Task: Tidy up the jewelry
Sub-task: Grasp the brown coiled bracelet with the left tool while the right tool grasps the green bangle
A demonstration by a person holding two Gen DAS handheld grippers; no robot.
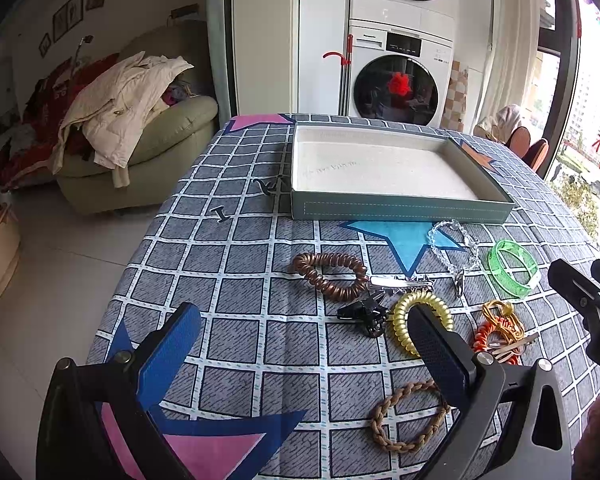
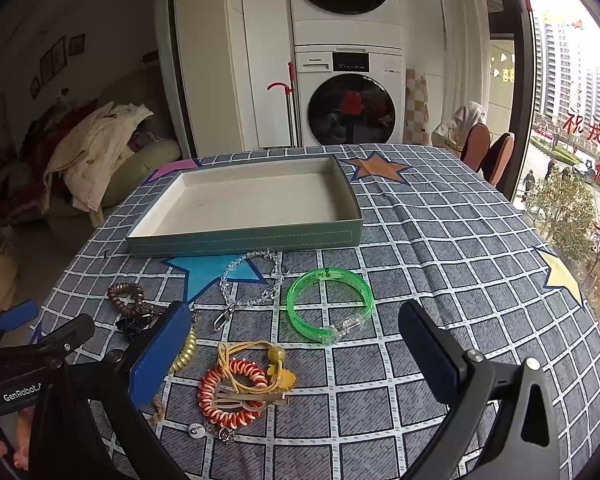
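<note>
Writing: I read "GenRobot" on the left gripper (image 2: 36,364) body; washer (image 2: 350,96) badge too small to read.
Left gripper: fingers spread, holding nothing.
Right gripper (image 2: 296,344): spread wide, holding nothing.
Tray (image 2: 244,236): one, teal, nothing inside.
Jewelry: on the tablecloth (image 2: 440,240) near the tray; I count one green bangle (image 2: 329,304), one clear bead chain (image 2: 252,280), three coil ties, one braided loop (image 1: 408,420).

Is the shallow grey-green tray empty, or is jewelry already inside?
Empty: the shallow grey-green tray shows only bare cream lining in both views.
</note>
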